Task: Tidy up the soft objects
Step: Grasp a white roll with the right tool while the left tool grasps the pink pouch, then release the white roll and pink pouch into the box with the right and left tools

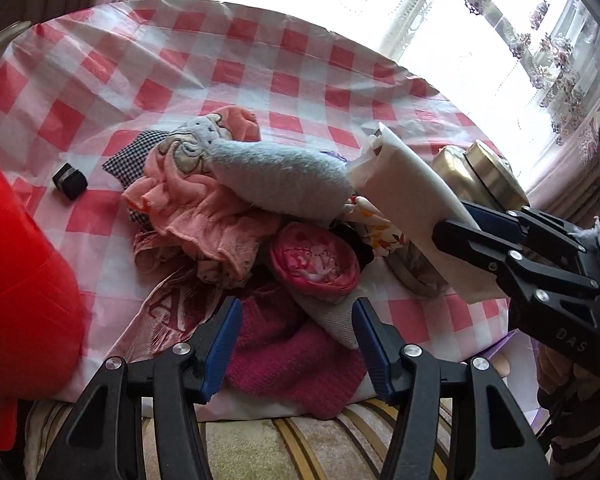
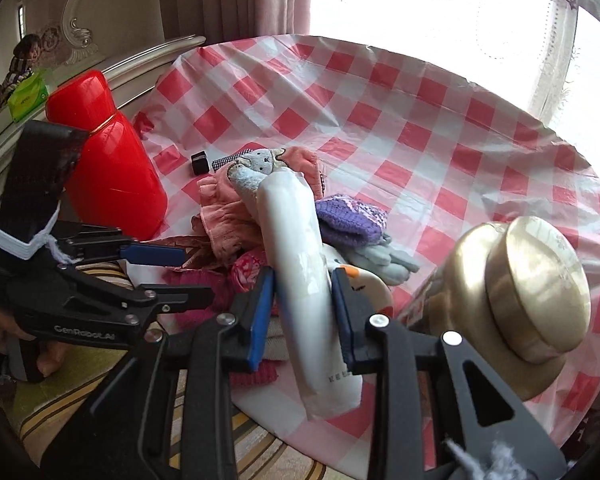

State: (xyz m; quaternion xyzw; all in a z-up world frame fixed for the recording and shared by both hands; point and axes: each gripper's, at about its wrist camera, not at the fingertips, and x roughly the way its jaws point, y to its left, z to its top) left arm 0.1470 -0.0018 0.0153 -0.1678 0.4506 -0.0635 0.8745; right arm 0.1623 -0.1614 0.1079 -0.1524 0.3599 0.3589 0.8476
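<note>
A heap of soft things lies on the red-checked tablecloth (image 1: 100, 68): a grey plush toy (image 1: 276, 180), a pink frilled cloth (image 1: 188, 208), a magenta knit (image 1: 296, 364), a rolled pink floral cloth (image 1: 314, 260), and a purple knit hat (image 2: 350, 216) with grey gloves (image 2: 384, 260). My right gripper (image 2: 304, 316) is shut on a white soft pack (image 2: 300, 264), also in the left wrist view (image 1: 416, 200), held above the heap. My left gripper (image 1: 296, 344) is open and empty over the magenta knit; it also shows in the right wrist view (image 2: 188, 276).
A red thermos (image 2: 112, 176) stands left of the heap. A gold lidded jar (image 2: 516, 296) stands at the right. A small black box (image 1: 70, 181) lies on the cloth behind the heap. A striped sofa edge (image 1: 260, 444) is below the table. A window is behind.
</note>
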